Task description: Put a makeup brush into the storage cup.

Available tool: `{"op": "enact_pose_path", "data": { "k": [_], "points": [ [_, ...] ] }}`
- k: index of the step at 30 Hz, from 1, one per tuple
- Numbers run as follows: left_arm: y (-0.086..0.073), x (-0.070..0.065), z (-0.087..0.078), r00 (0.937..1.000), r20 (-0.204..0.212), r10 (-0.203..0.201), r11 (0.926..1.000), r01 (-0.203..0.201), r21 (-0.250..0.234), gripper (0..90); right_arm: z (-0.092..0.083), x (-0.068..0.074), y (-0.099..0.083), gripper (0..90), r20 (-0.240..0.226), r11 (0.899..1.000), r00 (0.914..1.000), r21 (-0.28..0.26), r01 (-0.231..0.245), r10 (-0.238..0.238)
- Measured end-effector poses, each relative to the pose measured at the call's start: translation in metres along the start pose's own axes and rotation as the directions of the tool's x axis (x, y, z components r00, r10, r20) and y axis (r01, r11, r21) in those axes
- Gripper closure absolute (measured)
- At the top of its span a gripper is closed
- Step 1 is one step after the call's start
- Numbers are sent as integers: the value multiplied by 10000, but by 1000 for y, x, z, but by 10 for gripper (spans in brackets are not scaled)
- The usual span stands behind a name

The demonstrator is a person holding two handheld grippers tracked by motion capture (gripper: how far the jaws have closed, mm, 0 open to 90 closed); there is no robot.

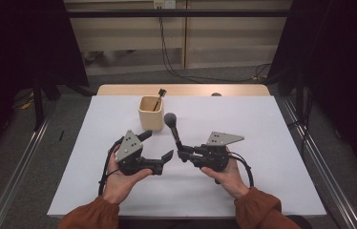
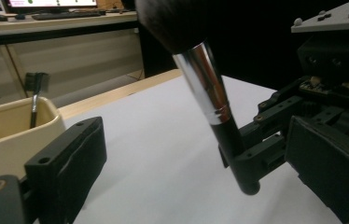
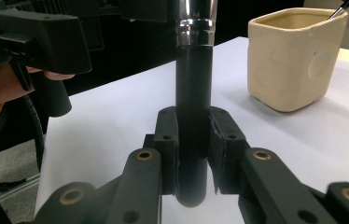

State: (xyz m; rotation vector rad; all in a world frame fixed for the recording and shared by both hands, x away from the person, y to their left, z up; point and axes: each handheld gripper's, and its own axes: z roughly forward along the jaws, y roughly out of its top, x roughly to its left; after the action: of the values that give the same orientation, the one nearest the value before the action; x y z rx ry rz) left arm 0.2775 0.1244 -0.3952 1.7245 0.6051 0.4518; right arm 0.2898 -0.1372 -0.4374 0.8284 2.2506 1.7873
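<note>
The right tool is seen clamped on the black handle of a large makeup brush, near the handle's lower end; in the right gripper view the handle is pinched between the two pads and stands upright from them. The brush is held off the bench, its dark bristle head uppermost and leaning toward the cup (a silver ferrule joins head and handle). The left tool is held with its jaws spread wide and nothing between them, just to the left of the brush. Behind both tools, a cream square cup is set on the white bench, and a smaller dark brush is leaned inside it. Each tool is carried in a hand with a rust-coloured sleeve.
</note>
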Motion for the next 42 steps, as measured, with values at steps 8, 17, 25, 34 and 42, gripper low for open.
{"op": "enact_pose_path", "data": {
  "k": [8, 17, 25, 34, 42],
  "points": [
    [1, 0, 21, 9992, 249, -304, 9990, 295, 344, 63, 0, 0, -1, 755, 13, 10000, 10000, -21, 17, -17],
    [4, -1, 37, 9987, 270, -436, 9988, 430, 238, 196, 1, 0, -4, 755, 93, 10000, 10000, 23, 5, -6],
    [10, 2, 47, 9938, 347, -1058, 9941, 1048, 283, 371, -1, -1, -4, 754, 150, 9999, 9999, -96, -36, 37],
    [11, 2, 50, 9850, 503, -1648, 9861, 1636, 279, 525, -1, -2, -5, 755, 197, 9999, 9998, -112, -52, 54],
    [12, 4, 49, 9762, 809, -2012, 9796, 2003, 189, 650, 1, -2, -7, 755, 208, 10000, 9998, -29, -44, 44]
  ]
}}
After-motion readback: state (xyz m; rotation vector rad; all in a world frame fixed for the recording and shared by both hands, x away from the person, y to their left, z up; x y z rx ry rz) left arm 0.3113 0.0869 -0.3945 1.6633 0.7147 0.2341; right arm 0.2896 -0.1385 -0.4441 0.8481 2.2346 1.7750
